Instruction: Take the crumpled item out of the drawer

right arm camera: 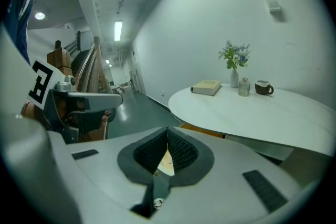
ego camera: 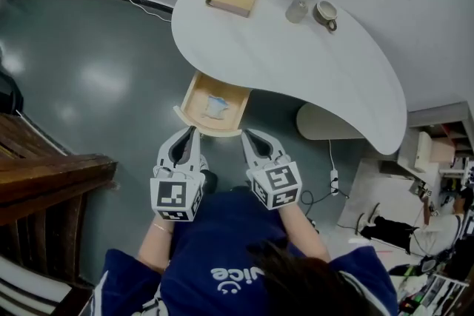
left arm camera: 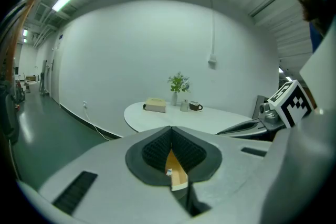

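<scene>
Dark hair and a blue shirt at the bottom of the head view; just beyond, left gripper and right gripper side by side, tips near the front lip of the open drawer but apart from it. Hangs pulled out under the near edge of the white table, with the crumpled item, pale and bluish, lying in its middle. Left gripper view: jaws pressed together at the tips, nothing clamped; wood of the drawer glimpsed through the gap behind them, right gripper off to the right. Right gripper view: jaws likewise closed and empty, a sliver of drawer beyond. Looks like the approach step, reach into the drawer not yet made. Next calls for spreading one pair of jaws, dipping past the front lip and closing on the item.
</scene>
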Motion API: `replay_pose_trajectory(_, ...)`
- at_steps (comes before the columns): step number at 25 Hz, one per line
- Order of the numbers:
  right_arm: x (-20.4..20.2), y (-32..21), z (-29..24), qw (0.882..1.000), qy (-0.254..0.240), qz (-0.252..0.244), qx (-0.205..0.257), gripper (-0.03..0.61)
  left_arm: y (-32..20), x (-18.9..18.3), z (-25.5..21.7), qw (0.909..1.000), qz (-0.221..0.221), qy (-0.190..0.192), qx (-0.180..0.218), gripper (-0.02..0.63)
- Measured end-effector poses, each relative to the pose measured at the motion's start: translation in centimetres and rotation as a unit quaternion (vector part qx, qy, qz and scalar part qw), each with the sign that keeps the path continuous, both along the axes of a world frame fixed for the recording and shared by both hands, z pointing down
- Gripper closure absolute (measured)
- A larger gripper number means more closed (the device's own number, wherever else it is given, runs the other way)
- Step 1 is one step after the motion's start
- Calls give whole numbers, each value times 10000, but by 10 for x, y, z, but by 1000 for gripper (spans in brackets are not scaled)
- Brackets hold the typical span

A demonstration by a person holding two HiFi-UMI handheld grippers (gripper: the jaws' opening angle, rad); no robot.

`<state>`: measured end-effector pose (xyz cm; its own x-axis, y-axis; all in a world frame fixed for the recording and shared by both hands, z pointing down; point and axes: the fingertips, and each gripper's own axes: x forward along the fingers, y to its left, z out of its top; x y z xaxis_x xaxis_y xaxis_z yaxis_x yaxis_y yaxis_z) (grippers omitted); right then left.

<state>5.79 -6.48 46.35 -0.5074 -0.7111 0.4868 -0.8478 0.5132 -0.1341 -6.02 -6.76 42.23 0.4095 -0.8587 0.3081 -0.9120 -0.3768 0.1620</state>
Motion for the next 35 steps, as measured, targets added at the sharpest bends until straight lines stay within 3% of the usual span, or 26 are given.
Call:
replay_pose_trajectory(6, -14, -25, 8, 9997, 207, 128, -64, 561, -26, -14, 2, 9998, 206, 24, -40, 609)
replay_pose_trajectory(14, -31, -38, 26, 9973, 351, -326, -559, 502, -39, -25, 6, 9998, 84, 152, -99, 609)
replay_pose_trajectory(18, -37, -51, 37, 9936, 489, -640, -791, 443, -44, -29, 8, 9996, -97, 202, -168, 609)
replay_pose_trajectory(27, -49, -77, 69, 9777, 907, -1408, -1268, 371, -65, -32, 4, 9986, -451, 128, -243, 609)
replay_pose_trajectory(35, -58, -92, 115, 9525, 1330, -2155, -1692, 344, -73, -43, 6, 9957, -868, -36, -328, 609)
